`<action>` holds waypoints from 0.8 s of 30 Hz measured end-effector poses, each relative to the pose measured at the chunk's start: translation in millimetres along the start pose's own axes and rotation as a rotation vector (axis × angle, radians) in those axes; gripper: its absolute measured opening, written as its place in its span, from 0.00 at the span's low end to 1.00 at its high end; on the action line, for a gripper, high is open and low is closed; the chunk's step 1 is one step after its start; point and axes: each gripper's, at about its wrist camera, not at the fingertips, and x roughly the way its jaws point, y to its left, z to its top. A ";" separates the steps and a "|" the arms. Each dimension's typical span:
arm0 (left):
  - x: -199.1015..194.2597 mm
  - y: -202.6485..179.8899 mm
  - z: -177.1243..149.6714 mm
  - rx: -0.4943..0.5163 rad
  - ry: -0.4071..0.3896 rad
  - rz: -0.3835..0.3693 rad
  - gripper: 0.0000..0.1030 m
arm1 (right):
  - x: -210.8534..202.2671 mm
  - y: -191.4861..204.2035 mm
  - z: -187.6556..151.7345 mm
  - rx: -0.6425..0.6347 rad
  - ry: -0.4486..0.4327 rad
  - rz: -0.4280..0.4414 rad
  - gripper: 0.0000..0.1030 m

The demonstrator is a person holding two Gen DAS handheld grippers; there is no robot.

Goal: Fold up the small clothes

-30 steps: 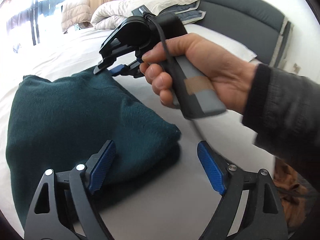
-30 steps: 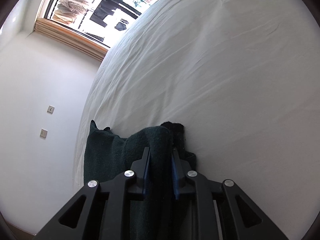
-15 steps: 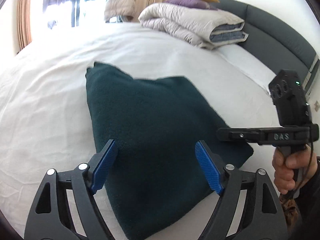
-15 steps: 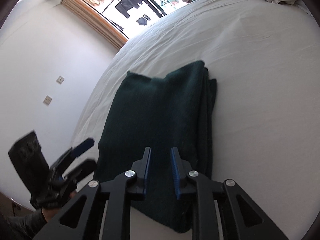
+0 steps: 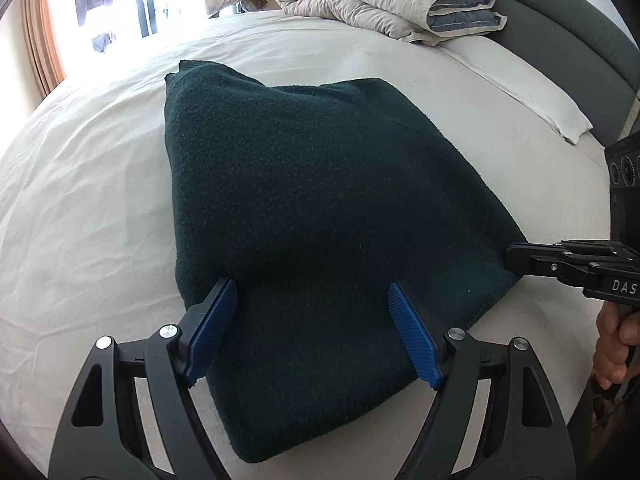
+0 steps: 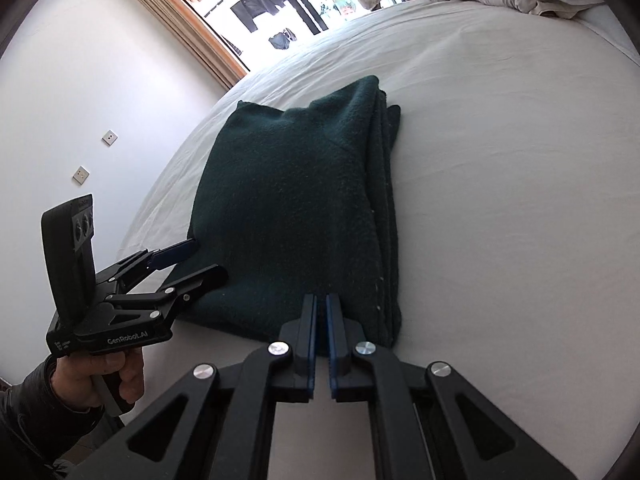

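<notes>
A dark green knitted garment lies folded into a thick rectangle on the white bed sheet; it also shows in the right wrist view. My left gripper is open, its blue pads over the garment's near edge; it appears in the right wrist view at the garment's left corner. My right gripper is shut with nothing visibly between its pads, at the garment's near edge. In the left wrist view it sits at the garment's right corner.
A folded beige and grey duvet lies at the head of the bed, by a grey headboard. A window with curtains is beyond the bed. A white wall with sockets is left of the bed.
A second ago my right gripper held the garment's edge up; it has let go and pulled back, still shut. The garment now lies flat and folded. My left gripper moved over its near edge.
</notes>
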 end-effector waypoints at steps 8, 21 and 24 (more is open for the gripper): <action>-11.3 1.6 -4.6 -0.020 -0.006 -0.020 0.75 | -29.6 15.1 4.5 -0.023 -0.079 -0.051 0.32; -31.4 94.8 26.5 -0.342 -0.106 -0.185 0.84 | 1.8 -20.2 78.2 0.110 -0.060 0.089 0.71; -8.5 109.9 31.6 -0.412 -0.048 -0.257 0.84 | 26.8 -32.1 90.7 0.161 -0.017 0.099 0.71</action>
